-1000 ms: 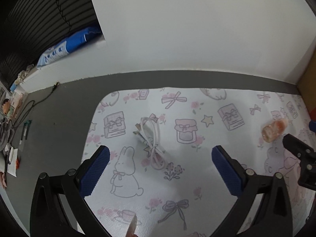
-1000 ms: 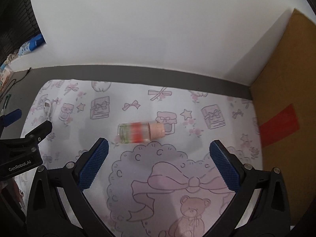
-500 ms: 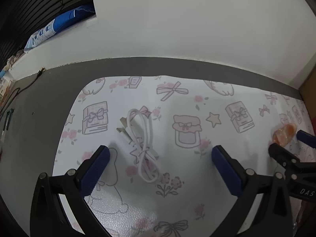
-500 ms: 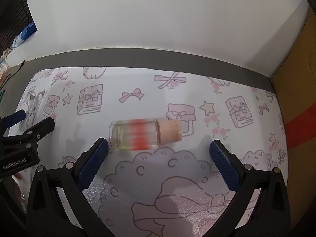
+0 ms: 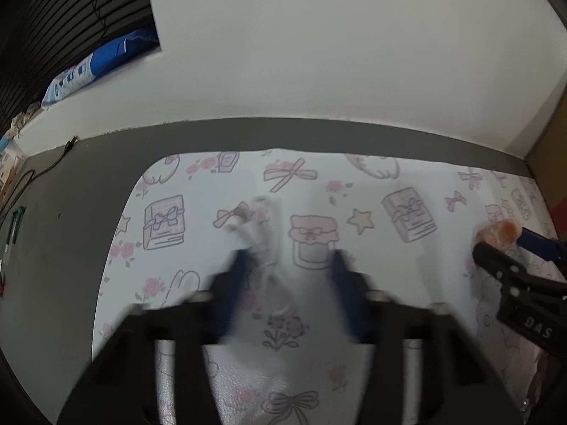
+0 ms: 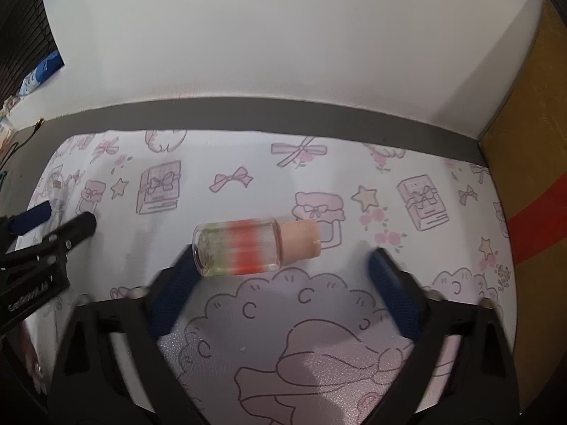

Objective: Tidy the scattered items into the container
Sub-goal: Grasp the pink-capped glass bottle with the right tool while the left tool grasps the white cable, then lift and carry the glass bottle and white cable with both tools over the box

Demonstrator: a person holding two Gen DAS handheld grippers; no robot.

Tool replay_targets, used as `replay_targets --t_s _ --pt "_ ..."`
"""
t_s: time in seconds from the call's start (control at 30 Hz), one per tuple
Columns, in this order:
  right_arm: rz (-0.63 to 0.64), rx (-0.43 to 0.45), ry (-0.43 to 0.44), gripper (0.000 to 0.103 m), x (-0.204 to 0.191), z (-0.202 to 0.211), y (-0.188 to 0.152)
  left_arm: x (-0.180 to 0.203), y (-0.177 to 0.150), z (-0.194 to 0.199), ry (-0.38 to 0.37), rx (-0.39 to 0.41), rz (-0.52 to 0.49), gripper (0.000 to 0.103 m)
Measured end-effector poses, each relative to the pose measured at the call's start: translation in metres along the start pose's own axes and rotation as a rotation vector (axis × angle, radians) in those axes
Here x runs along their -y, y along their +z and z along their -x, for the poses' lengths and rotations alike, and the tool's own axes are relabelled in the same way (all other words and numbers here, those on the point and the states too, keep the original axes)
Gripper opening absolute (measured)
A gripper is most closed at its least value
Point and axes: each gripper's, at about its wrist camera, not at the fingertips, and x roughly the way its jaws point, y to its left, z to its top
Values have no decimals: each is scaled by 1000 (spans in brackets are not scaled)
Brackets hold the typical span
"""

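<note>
Two tools work side by side over a patterned mat [image 6: 319, 163] printed with bows, books and jam jars, spread on a grey desk [image 5: 63, 248]. Left tool [image 5: 287, 265]: its blue pads are motion-blurred and have just been closing on a white cable [image 5: 262, 244], which lies bunched at the centre of the left wrist view; the pads look nearly together around it, though the blur hides whether they truly press it. Right tool [image 6: 283, 276]: its jaws have just been closing too, yet they stand apart, with a small clear bottle [image 6: 248, 248] lying on its side between and just above the pads — one pad near the bottle's base at lower left, the other well clear of its pinkish cap at right. Inside the bottle show red and green layers.

A white wall [image 6: 283, 35] backs the desk. At the right edge of the right wrist view stands a brown cardboard box [image 6: 531, 141] with a red stripe — close beside the mat. A blue-and-white packet [image 5: 92, 67] sits on a ledge at upper left, and a dark cord [image 5: 32, 177] trails along the desk's left side.
</note>
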Motion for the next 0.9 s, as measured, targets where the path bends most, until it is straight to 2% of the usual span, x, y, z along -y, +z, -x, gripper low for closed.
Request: replay_targets --t_s 0.03,0.3,0.63,0.7,0.9 --pt "2 6 0 63 0 2 0 2 0 -1 4 -1 -7 15" --pt "9 0 3 63 2 3 1 4 -3 1 3 -18 -26 11" --pt "13 -4 7 62 4 -2 18 -5 8 2 11 -26 -23 11" --pt "12 -9 5 62 4 -2 18 6 14 1 15 -24 -23 11" --pt "0 10 10 62 8 16 27 7 27 19 30 -21 -15 11"
